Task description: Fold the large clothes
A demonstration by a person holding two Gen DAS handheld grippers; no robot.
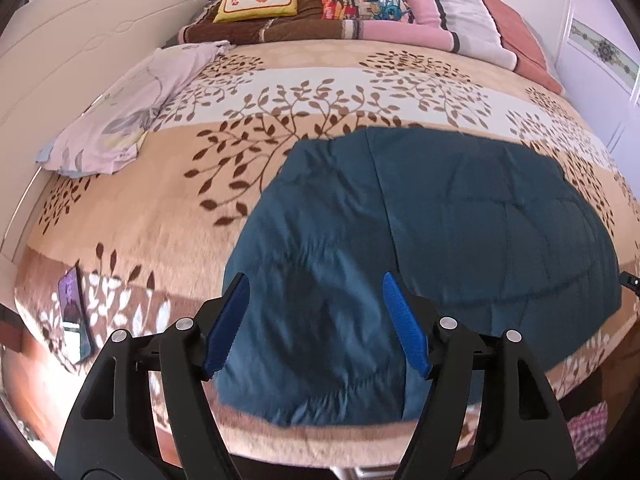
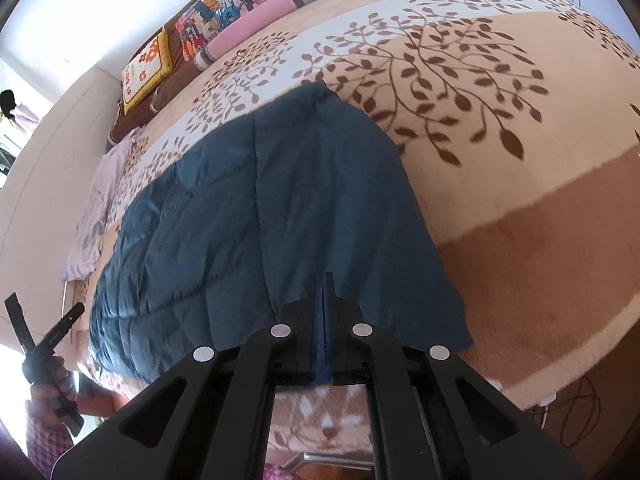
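Observation:
A large teal quilted garment (image 1: 432, 240) lies spread flat on the bed, near its front edge. My left gripper (image 1: 316, 316) is open and hovers just above the garment's near left part, nothing between its blue pads (image 1: 228, 320). In the right wrist view the same garment (image 2: 248, 216) fills the middle. My right gripper (image 2: 324, 292) is shut, its pads pressed together at the garment's near edge; whether cloth is pinched between them is hidden. The left gripper (image 2: 44, 344) shows at far left, in a hand.
The bed carries a beige leaf-print blanket (image 1: 160, 184). A lilac folded cloth (image 1: 128, 112) lies at the left. Cushions and folded blankets (image 1: 360, 4) line the head end. A phone (image 1: 74, 312) lies near the front left corner. A white wall (image 1: 72, 40) runs along the left.

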